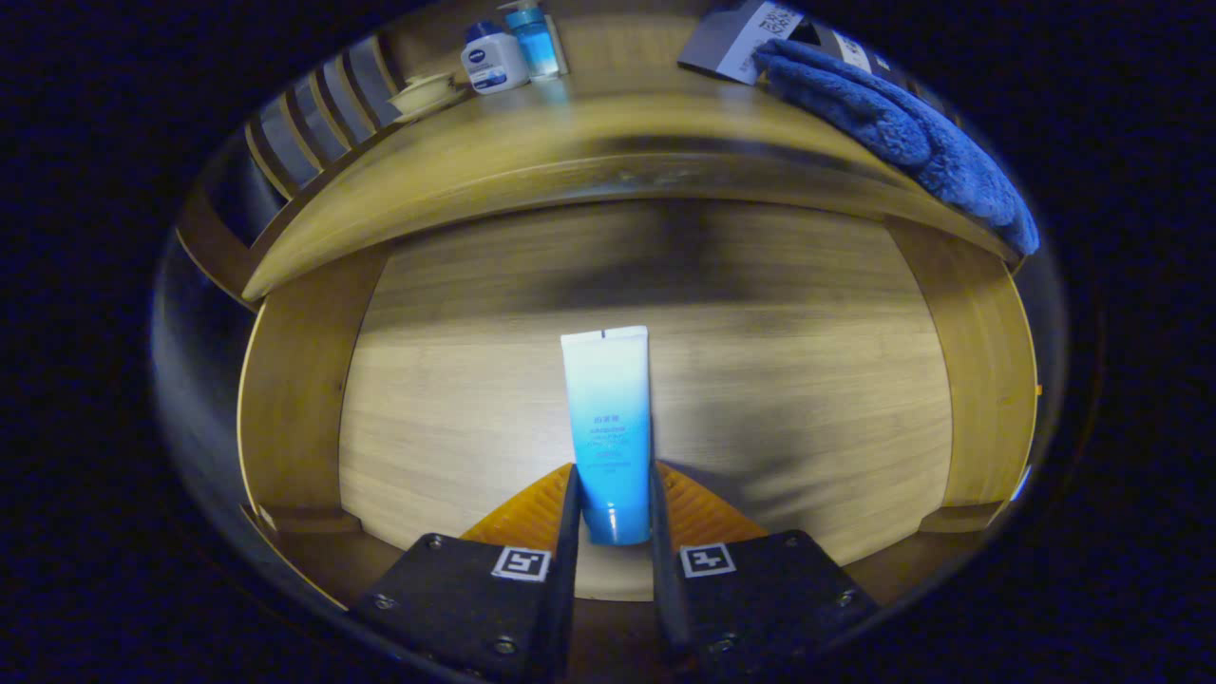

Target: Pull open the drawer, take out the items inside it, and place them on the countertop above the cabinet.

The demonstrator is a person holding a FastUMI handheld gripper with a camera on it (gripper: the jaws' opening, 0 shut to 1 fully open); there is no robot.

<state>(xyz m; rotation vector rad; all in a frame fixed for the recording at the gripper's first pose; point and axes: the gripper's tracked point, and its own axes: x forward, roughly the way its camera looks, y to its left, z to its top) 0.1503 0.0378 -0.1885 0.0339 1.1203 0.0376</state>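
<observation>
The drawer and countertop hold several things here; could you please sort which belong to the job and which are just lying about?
Job: tube clamped between gripper fingers; open drawer; countertop.

Lying about: blue towel, white jar, blue bottle, small dish.

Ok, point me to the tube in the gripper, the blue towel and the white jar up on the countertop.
tube (606, 418): gripper view, on its printed middle, above the fingers shut on its cap end.
blue towel (893, 119): gripper view, on its plush middle.
white jar (494, 63): gripper view, on its labelled front.
</observation>
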